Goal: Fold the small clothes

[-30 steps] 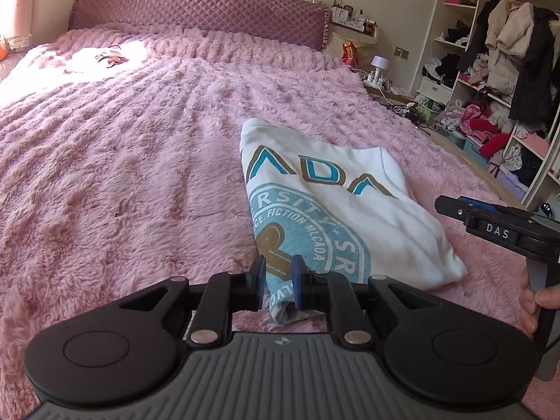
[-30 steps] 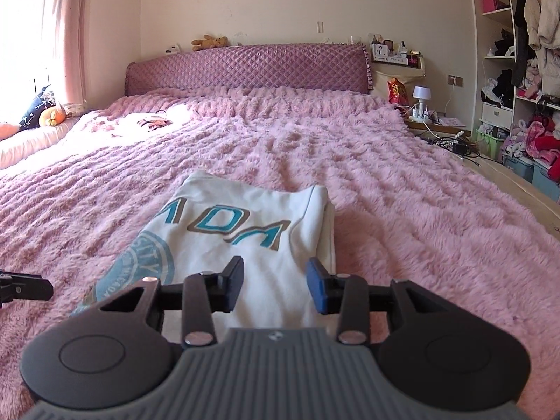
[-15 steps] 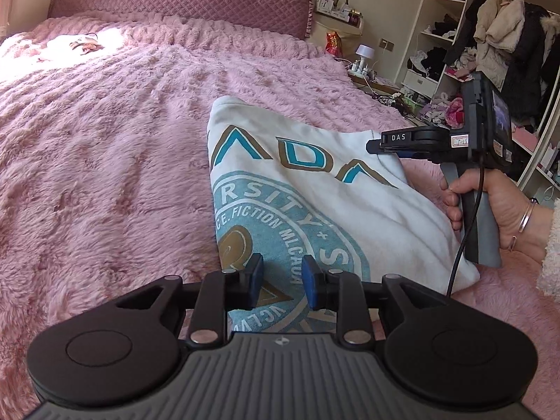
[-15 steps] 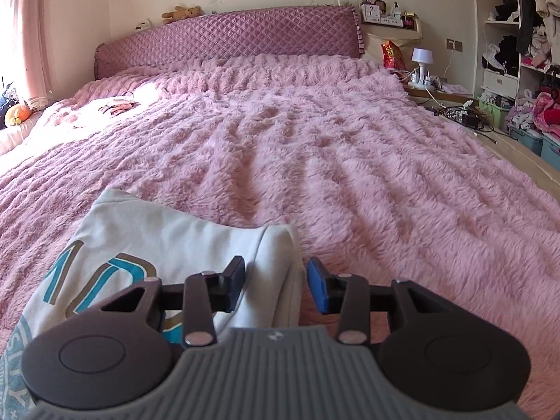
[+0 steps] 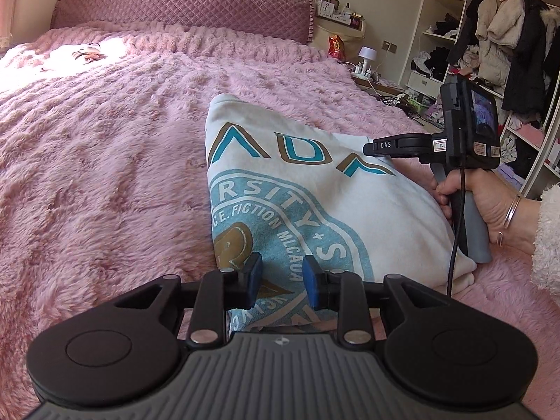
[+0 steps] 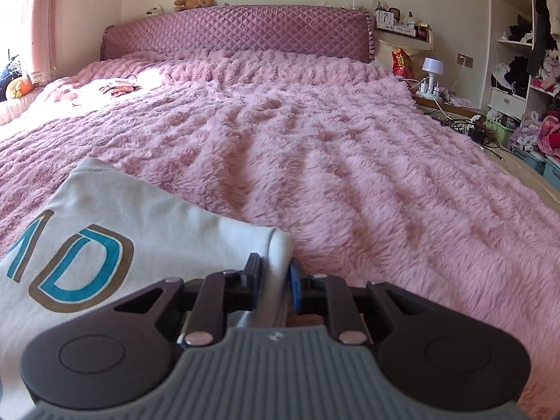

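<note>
Now the right hand-held gripper (image 6: 274,281) has just closed its jaws on the folded edge of the white sweatshirt (image 6: 115,231), while the left hand-held gripper (image 5: 281,276) has opened partly, its pads apart above the printed hem. Sweatshirt lies on the pink fluffy bed (image 5: 105,161); cluttered shelves (image 5: 455,52) stand beyond.

Sunlit pink bed (image 6: 315,147), cluttered shelves (image 5: 490,80)
</note>
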